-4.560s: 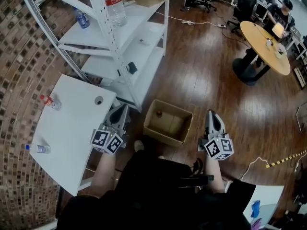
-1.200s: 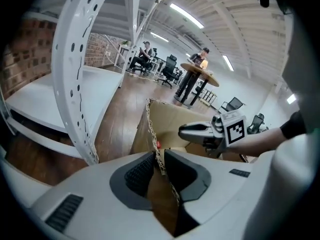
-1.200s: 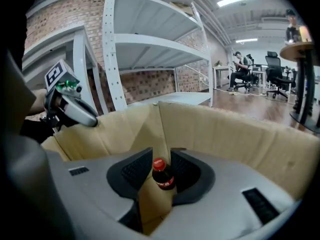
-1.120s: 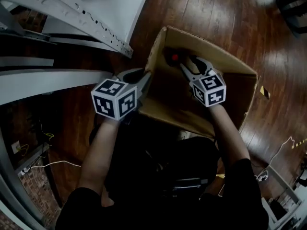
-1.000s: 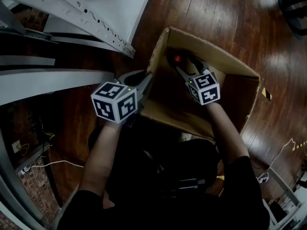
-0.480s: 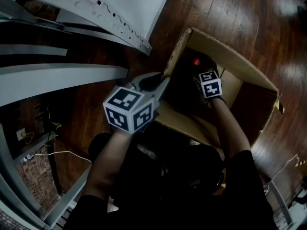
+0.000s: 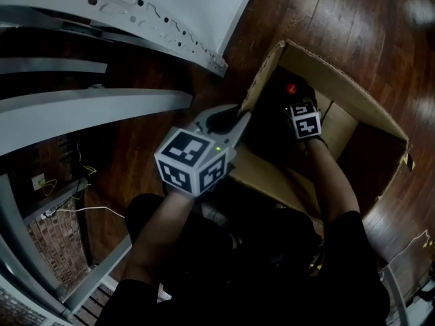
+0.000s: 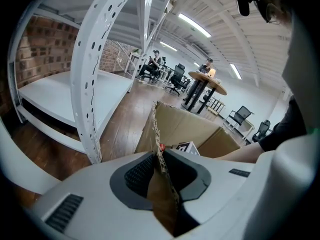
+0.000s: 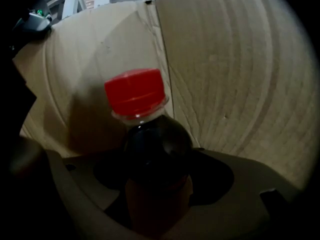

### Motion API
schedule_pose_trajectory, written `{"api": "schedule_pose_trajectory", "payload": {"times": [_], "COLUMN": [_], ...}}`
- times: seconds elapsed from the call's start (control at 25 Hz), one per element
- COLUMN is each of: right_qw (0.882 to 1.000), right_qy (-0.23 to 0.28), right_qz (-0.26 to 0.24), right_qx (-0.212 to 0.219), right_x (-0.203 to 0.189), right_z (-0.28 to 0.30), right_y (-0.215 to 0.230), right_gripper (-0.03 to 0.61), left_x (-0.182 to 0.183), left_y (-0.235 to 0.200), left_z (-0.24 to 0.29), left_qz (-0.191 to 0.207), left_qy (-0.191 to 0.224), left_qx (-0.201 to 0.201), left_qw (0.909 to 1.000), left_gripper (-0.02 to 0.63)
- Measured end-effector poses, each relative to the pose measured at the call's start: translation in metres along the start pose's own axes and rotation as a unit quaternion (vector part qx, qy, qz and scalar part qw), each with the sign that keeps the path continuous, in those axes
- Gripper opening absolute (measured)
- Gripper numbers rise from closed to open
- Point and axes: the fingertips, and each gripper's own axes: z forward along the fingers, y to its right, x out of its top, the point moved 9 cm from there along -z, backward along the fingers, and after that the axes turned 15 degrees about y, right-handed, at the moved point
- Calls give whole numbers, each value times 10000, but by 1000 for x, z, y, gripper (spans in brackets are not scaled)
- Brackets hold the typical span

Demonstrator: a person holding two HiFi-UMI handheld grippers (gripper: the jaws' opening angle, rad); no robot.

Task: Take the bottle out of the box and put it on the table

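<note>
Cardboard box on the wooden floor, top open, walls standing. Contents seen: one bottle with dark liquid and a red cap, standing cap-up in the corner of the box that lies toward the top of the head view, the corner seam of the cardboard right behind it. The rest of the box floor is in shadow and nothing else can be made out there. Left tool is outside the box and pressed together on the top edge of its near wall, corrugated edge pinched between the pads. Right tool is down inside the box, the person's forearm passing through the open top with cardboard walls close on two sides. It is spread to either side of the bottle's shoulder and closing, the bottle between its two sides with the cap standing above and ahead of them. White shelf rack stands near the box on the head view's left. Bare floor lies open past the box toward the top of that view.
</note>
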Motion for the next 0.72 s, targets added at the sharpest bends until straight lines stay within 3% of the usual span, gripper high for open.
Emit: {"api": "schedule_pose_trajectory", "payload": {"times": [0.24, 0.44, 0.48, 0.56, 0.72], "right_qw": [9998, 9982, 9977, 9968, 9951], "right_qy": [77, 556, 630, 744, 938], "right_qz": [-107, -169, -183, -205, -54], "right_qx": [-123, -139, -160, -193, -308], "right_x": [-5, 38, 53, 88, 176], "right_z": [-17, -52, -63, -93, -172], "right_y": [0, -14, -19, -29, -49], "right_gripper": [331, 331, 330, 330, 330], "left_x": [-6, -7, -3, 19, 100], "left_y": [-2, -1, 1, 13, 50], "left_z": [1, 0, -3, -14, -50], "left_qz": [63, 336, 467, 571, 340], "left_qy": [3, -17, -11, 147, 995], "left_qx": [-45, -123, -154, -211, -294], "left_qw": [10000, 9994, 9988, 9980, 9940], "left_gripper": [63, 75, 116, 146, 144]}}
